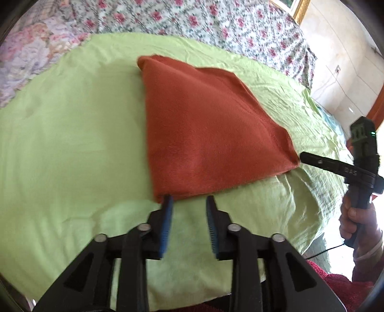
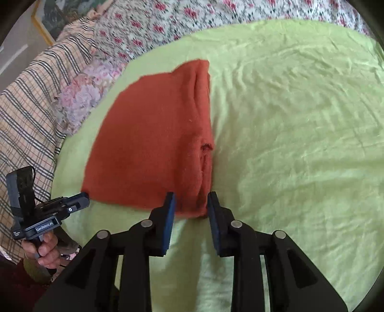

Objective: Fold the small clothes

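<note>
Hidden and cut-off parts

The orange garment's (image 2: 148,144) inner folded layers are hidden; the picture frame (image 1: 298,8) at far right is cropped, and the checked blanket (image 2: 26,115) runs off left.

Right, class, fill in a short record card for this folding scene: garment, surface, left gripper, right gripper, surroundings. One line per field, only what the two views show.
garment: rust-orange knitted cloth, folded flat, layered edges along one side
surface: light green bedsheet, wrinkled
left gripper: open, at the cloth's near left corner
right gripper: open, jaws either side of the cloth's near right corner
surroundings: floral bedspread behind; checked blanket at one side
</note>
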A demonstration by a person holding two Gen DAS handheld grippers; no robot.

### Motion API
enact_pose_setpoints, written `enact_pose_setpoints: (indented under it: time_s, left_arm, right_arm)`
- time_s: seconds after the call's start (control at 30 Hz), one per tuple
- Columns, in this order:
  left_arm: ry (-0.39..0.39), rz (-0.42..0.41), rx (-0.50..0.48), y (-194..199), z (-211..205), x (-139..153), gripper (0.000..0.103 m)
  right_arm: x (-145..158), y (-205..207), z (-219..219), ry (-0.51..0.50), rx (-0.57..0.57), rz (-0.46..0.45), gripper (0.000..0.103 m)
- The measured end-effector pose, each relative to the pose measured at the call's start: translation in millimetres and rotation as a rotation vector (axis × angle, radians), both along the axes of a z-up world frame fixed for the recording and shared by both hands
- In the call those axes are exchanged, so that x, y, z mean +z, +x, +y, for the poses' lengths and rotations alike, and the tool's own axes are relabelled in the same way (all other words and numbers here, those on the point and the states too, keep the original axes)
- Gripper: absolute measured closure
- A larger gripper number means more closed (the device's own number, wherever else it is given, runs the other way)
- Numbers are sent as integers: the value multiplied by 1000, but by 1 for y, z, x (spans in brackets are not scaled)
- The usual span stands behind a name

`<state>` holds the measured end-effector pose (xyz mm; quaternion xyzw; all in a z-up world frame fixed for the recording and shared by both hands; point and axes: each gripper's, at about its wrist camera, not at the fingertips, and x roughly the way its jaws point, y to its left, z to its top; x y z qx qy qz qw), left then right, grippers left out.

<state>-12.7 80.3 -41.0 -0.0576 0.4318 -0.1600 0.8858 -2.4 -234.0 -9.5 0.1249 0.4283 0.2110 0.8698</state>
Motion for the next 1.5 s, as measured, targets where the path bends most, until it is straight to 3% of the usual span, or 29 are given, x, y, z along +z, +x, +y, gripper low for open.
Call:
enact_pose_setpoints:
  time_s: [0.2,0.5,0.7,0.9,1.03,1.17,1.2,1.23,1.27,1.33,1.43,1.5]
  left_arm:
    - [-37,-10,36,-6,12,14,65]
    - [-48,-10,53,-2,11,26,51]
    - [-108,32,57,57,19,26,42]
    - [-164,92,92,151,35,22,39]
    - [-144,111,101,202,37,17,34]
    - [-120,111,118,234,36,13,35]
    - [-93,108,134,242,36,12,38]
    - [-54,109,148,252,34,9,51]
    - [-35,114,151,258,33,5,54]
    - [-11,97,162,263,32,2,54]
    - [82,51,146,259,21,3,52]
    - [94,44,143,260,20,3,52]
  right_arm:
    - [22,-9,11,12,29,-62,74]
    - [22,-9,31,10,82,-60,74]
    - [19,26,28,35,50,-36,67]
    - [18,71,28,56,31,-38,63]
    - [12,104,25,68,-2,-17,61]
    - [4,135,23,73,-24,-4,53]
    - [0,143,23,67,-29,2,53]
    - [-5,151,24,61,-32,15,53]
    - [-10,156,25,59,-32,32,56]
    - [-16,164,29,65,-19,51,73]
    - [-23,167,38,-4,-18,47,73]
    - [-35,171,32,25,-25,63,69]
